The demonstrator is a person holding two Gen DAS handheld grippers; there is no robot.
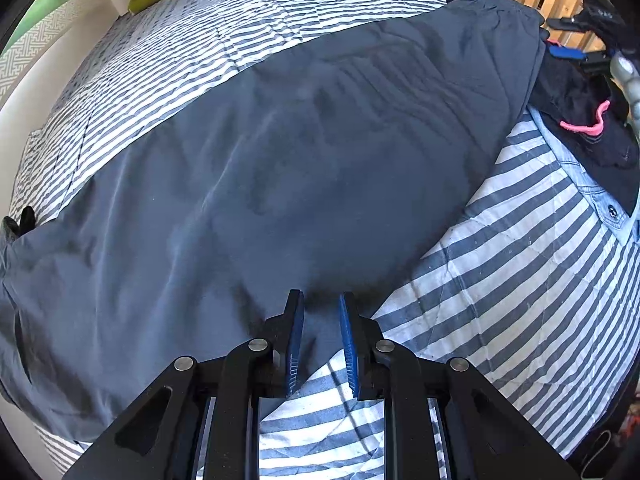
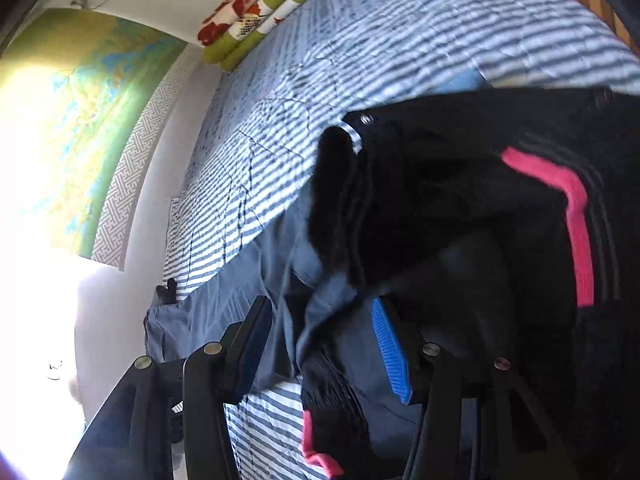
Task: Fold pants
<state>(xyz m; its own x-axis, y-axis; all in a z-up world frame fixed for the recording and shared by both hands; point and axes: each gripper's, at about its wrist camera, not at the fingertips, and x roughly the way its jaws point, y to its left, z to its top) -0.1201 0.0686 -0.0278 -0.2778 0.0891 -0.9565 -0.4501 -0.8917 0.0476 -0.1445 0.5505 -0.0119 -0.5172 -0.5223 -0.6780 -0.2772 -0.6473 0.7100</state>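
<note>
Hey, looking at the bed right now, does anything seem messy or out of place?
Yes. The grey-blue pants lie spread flat on the striped quilt, but a black garment with pink trim is bunched in a heap over one end of them, on top of a light denim shirt, crowding the folding area.

A: What is seen near the right gripper [image 2: 320, 336]?

B: Grey-blue pants [image 2: 224, 304] are spread over the striped bedspread [image 2: 400, 40], and their cloth is bunched between the fingers; actual pad contact cannot be told. A black garment with pink trim [image 2: 460, 200] is heaped to the right.

A: And farther off?

B: Folded green floral bedding [image 2: 272, 12] is seen at the far end, a map [image 2: 80, 120] on the left wall.
</note>
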